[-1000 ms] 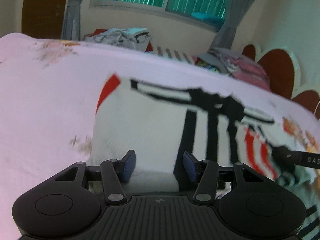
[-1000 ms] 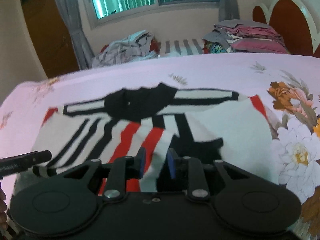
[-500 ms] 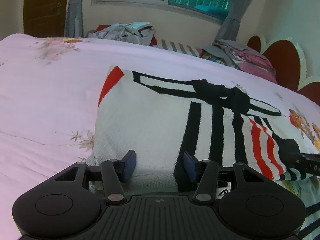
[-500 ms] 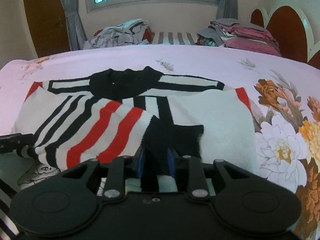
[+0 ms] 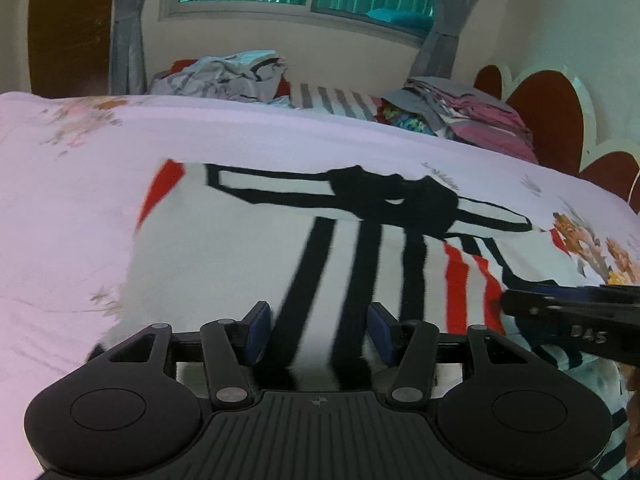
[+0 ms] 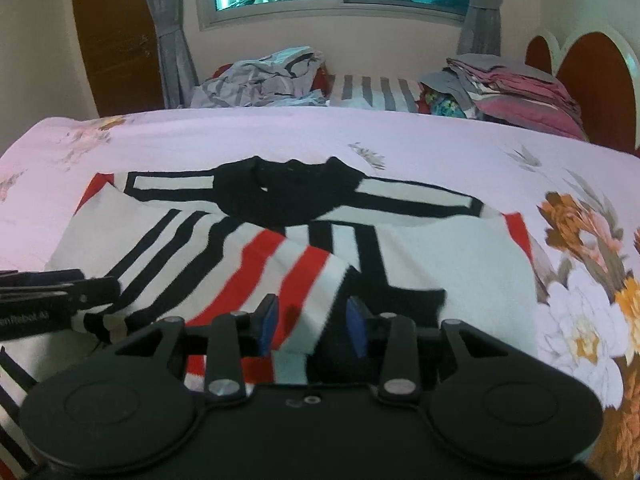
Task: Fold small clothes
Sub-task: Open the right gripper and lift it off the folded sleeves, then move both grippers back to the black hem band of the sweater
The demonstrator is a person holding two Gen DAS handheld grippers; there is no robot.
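A small white sweater [image 5: 240, 260] with black and red stripes and a black collar lies flat on the pink bedsheet [image 5: 68, 208]. My left gripper [image 5: 318, 332] hovers open at its near hem, with black-striped fabric showing between the fingers and the pads not pressing on it. In the right wrist view the sweater [image 6: 420, 256] has its red-striped sleeve [image 6: 288, 264] folded across the front. My right gripper [image 6: 312, 320] is opening its jaws, with the sleeve's cuff edge lying loose between them. Each gripper shows at the other view's edge: right gripper [image 5: 560, 312], left gripper [image 6: 60, 292].
A crumpled clothes heap [image 6: 264, 76] and a folded stack [image 6: 520, 92] sit at the bed's far side beside a striped pillow [image 6: 376, 92]. The brown headboard [image 6: 592, 80] rises at right. Another black-striped garment [image 6: 12, 400] lies near me. Large flowers [image 6: 580, 320] are printed on the sheet.
My right gripper's jaws widened and let go of the red-striped sleeve, which now rests across the sweater. My left gripper slid right along the hem, its jaws unchanged.
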